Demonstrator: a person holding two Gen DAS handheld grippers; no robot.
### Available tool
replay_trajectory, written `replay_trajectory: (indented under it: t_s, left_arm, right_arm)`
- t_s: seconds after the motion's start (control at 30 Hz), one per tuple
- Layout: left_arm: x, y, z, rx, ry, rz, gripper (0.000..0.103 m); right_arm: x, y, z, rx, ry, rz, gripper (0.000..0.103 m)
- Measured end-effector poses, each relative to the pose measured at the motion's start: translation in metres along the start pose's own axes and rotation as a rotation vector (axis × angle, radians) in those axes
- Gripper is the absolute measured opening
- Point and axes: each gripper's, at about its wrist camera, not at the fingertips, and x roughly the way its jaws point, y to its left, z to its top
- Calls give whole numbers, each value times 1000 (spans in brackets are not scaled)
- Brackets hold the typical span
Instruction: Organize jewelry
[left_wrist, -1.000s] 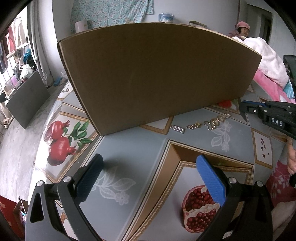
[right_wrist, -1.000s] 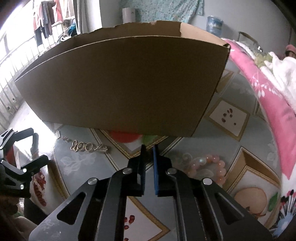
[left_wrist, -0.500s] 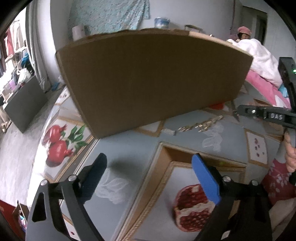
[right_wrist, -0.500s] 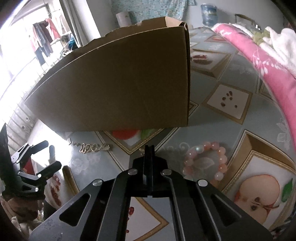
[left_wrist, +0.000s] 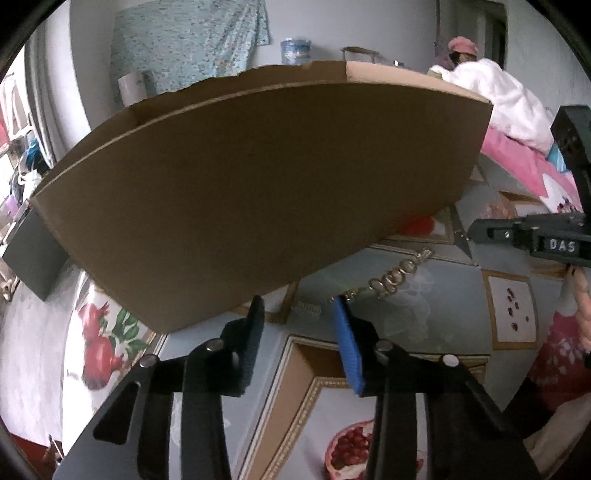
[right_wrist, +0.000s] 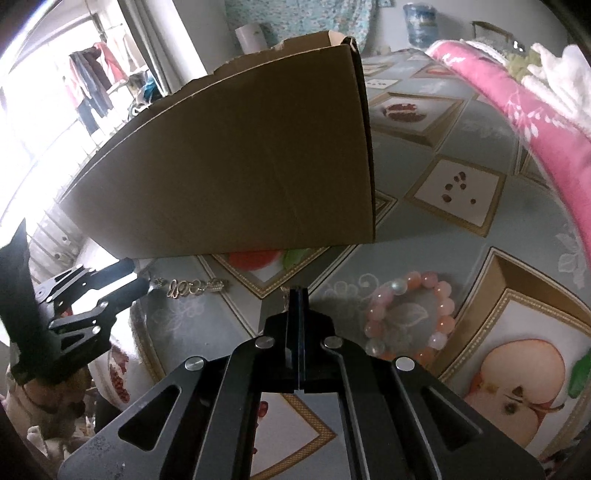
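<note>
A gold chain bracelet (left_wrist: 397, 276) lies on the patterned tablecloth in front of a tall cardboard box (left_wrist: 258, 192). My left gripper (left_wrist: 297, 314) is open, its fingertips down around the bracelet's near end and small clasp piece (left_wrist: 306, 309). In the right wrist view the left gripper (right_wrist: 138, 277) touches the chain's (right_wrist: 192, 287) left end. My right gripper (right_wrist: 297, 295) is shut, with a small gold bit (right_wrist: 285, 295) at its tip; whether it is pinched I cannot tell. A pink bead bracelet (right_wrist: 408, 315) lies right of it.
The box (right_wrist: 240, 177) stands close behind both grippers. A pink quilt (right_wrist: 517, 92) and white bedding (left_wrist: 498, 99) lie at the right. A person in a pink cap (left_wrist: 461, 50) sits far back. A dark cabinet (left_wrist: 33, 254) is at the left.
My left gripper moved forward to the gold chain and its jaws narrowed a lot. My right gripper closed fully and swung right, toward the bead bracelet.
</note>
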Motion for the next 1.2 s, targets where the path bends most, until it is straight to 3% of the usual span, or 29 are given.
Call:
replay_trajectory:
  t_s: [0.23,0.47,0.67,0.8,0.93,1.0,1.07,1.2]
  left_arm:
    - [3,0,3,31,15,-45,22]
    - [8,6,7,26,33,-109,21]
    - [7,6,6,37,24,-121,20]
    - [6,9,3,30,25,-122,14]
    - [4,10,-1,25,21,-126,13]
    - [3,10,-3,22,20,-128,13]
    - [2,10,-4,18,20,-131,13]
    - [-2,10,-7,5,25,-133,7]
  right_arm:
    - [-4,-9,-1,12,-3,20,0]
    - [-6,-17,0,17,-2,38,0]
    - [-6,-21,1,18,-2,47,0]
    - [-9,-22,1,3,-6,42,0]
    - [-21,-23,0,-7,-28,54,4]
    - [-29,-23,-2,-35,-34,50,23]
    - [-33,-20,-4,-71,-28,38,32]
    - [-35,-18,-11,-147,1,12,33]
